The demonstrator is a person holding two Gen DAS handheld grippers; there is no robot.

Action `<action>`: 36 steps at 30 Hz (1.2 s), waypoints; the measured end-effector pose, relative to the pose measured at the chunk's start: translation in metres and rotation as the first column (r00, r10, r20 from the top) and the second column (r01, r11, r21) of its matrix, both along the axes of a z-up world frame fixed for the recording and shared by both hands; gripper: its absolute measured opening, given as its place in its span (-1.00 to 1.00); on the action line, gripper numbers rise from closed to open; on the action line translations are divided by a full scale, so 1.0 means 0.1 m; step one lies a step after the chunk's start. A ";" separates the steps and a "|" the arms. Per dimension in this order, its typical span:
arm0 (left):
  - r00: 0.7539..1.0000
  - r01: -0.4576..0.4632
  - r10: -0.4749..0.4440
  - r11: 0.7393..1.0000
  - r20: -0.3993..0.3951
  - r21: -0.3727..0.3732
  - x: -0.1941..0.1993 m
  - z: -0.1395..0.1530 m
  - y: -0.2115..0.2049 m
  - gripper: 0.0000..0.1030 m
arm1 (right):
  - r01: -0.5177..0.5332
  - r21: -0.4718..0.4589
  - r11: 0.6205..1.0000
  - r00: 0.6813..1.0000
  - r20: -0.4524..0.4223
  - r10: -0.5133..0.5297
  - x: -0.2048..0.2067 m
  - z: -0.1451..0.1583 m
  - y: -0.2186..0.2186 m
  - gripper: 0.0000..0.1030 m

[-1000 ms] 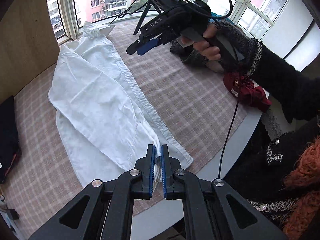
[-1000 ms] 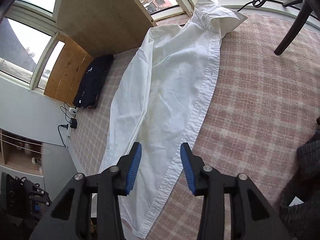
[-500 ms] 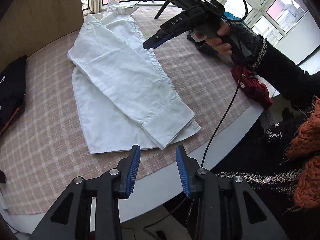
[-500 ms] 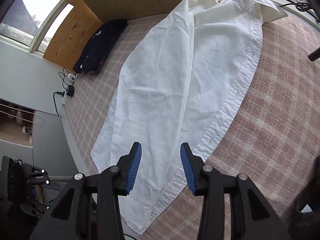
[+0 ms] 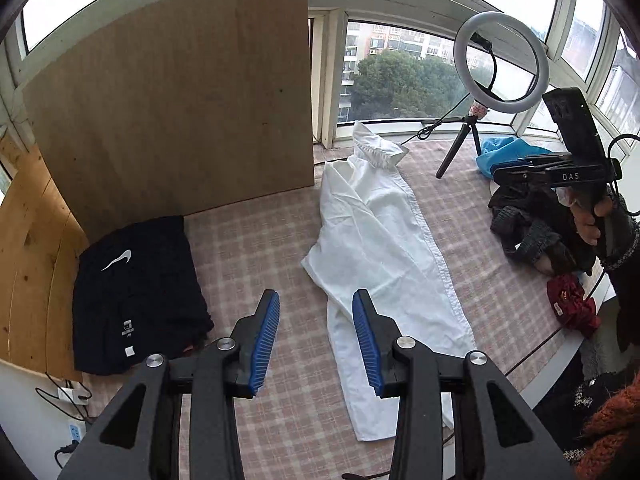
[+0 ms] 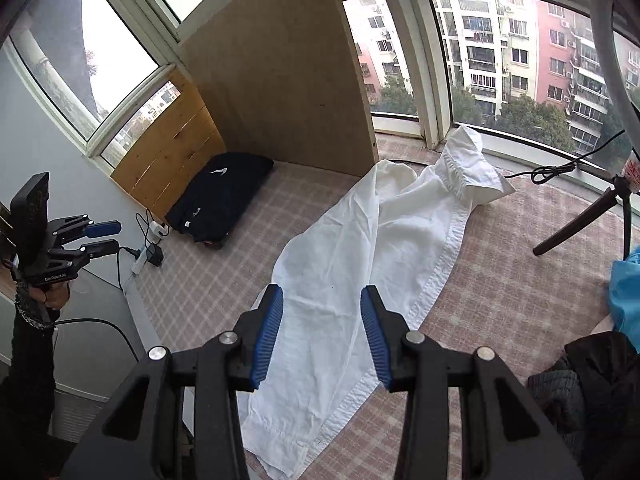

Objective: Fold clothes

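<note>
Bay windows w/ apartment blocks behind a round bench (image 5: 256, 240) under pink checked cloth. White shirt (image 5: 384, 248) lies folded lengthwise into a long narrow strip mid-bench, collar at far end by the windows, hem at near edge. Left gripper (image 5: 316, 340) hangs above the bench, jaws opening, nothing btwn them. Right gripper (image 6: 322, 332) hovers over the shirt's near half, jaws apart, empty. Folded black garment (image 5: 136, 292) far left by wood panel (image 5: 172, 100); ring light (image 5: 500, 56) far right.
</note>
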State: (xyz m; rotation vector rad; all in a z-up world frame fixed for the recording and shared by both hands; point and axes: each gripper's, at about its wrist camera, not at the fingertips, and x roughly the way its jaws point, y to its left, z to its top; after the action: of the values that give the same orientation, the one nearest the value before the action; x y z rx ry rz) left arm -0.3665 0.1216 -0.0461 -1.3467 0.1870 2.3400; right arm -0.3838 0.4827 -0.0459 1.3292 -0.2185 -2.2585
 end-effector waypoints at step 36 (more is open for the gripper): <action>0.993 -0.104 0.095 0.983 0.069 0.150 -2.07 -2.03 1.23 -0.85 | 0.157 0.044 0.987 0.988 -0.011 -0.157 -1.91 -1.89 0.34 -0.83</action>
State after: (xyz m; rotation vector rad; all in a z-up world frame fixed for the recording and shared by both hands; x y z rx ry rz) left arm -0.5733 0.2449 -0.2493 -1.3789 -0.0796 2.3367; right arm -0.5744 0.5163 -0.2353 1.3695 -0.2804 -2.4113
